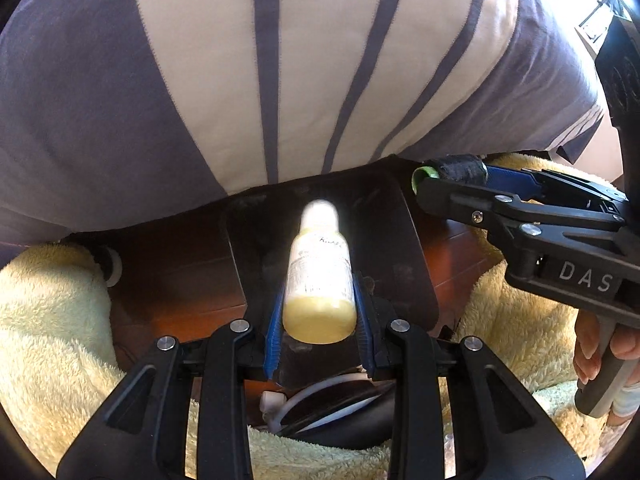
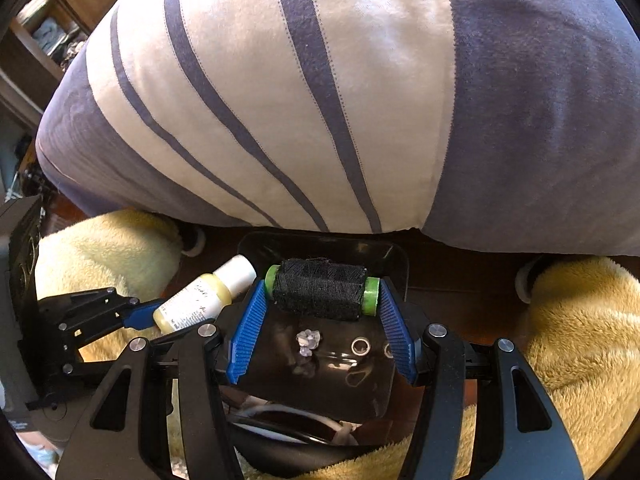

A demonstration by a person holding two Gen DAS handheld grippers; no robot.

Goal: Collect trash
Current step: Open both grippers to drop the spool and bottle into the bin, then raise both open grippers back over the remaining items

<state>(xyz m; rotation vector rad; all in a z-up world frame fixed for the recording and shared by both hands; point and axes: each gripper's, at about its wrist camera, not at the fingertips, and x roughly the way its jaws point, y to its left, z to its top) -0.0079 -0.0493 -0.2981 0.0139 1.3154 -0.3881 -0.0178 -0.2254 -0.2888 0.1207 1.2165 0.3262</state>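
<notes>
My left gripper [image 1: 320, 316] is shut on a small yellow bottle [image 1: 318, 280] with a white cap, held above a black bin [image 1: 396, 236]. The bottle also shows in the right wrist view [image 2: 200, 300], at the left. My right gripper [image 2: 322, 300] is shut on a spool of black thread [image 2: 320, 290] with green ends, held over the same black bin [image 2: 320, 376]. In the left wrist view the right gripper [image 1: 448, 178] comes in from the right with the spool [image 1: 460, 170] at its tip.
A large purple and white striped cushion [image 1: 280, 72] fills the upper half of both views. Yellow fluffy fabric [image 1: 48, 320] lies on both sides. Small scraps and rings [image 2: 308, 340] lie in the bin. Wooden floor [image 1: 180, 280] shows below. White cable [image 1: 304, 396] lies under the grippers.
</notes>
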